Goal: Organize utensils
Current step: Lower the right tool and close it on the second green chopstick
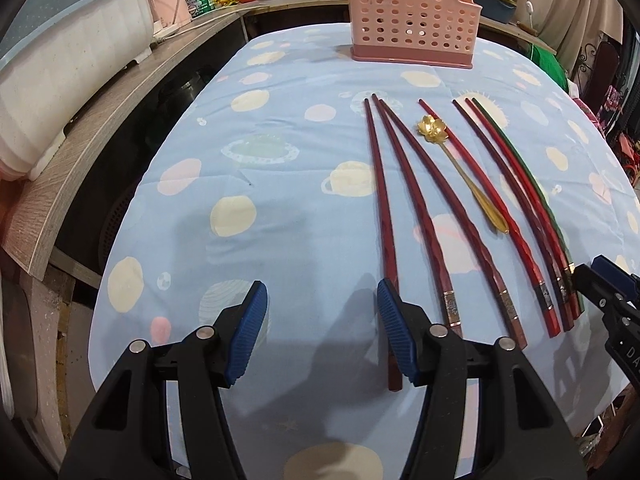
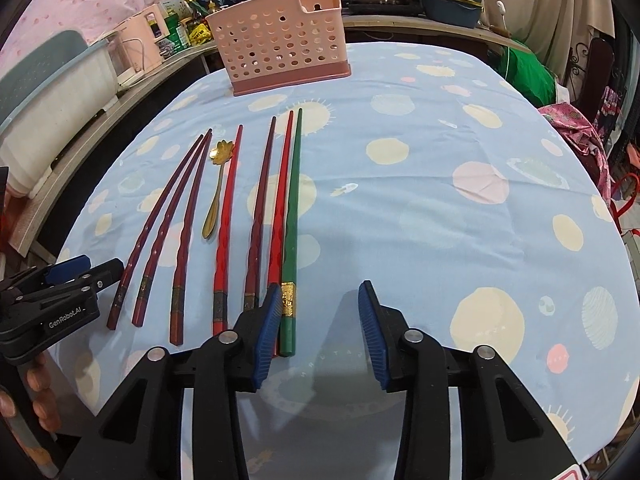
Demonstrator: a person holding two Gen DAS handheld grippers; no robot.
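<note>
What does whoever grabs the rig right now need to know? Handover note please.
Left claw: open, empty, low over the tablecloth, just left of the row.
Right claw: open, empty, at the green chopstick end of the row.
Things: seven chopsticks and the gold spoon lie side by side on the cloth; the pink holder stands at the far edge.
Done: nothing visibly in the holder.
Left: every utensil.
</note>
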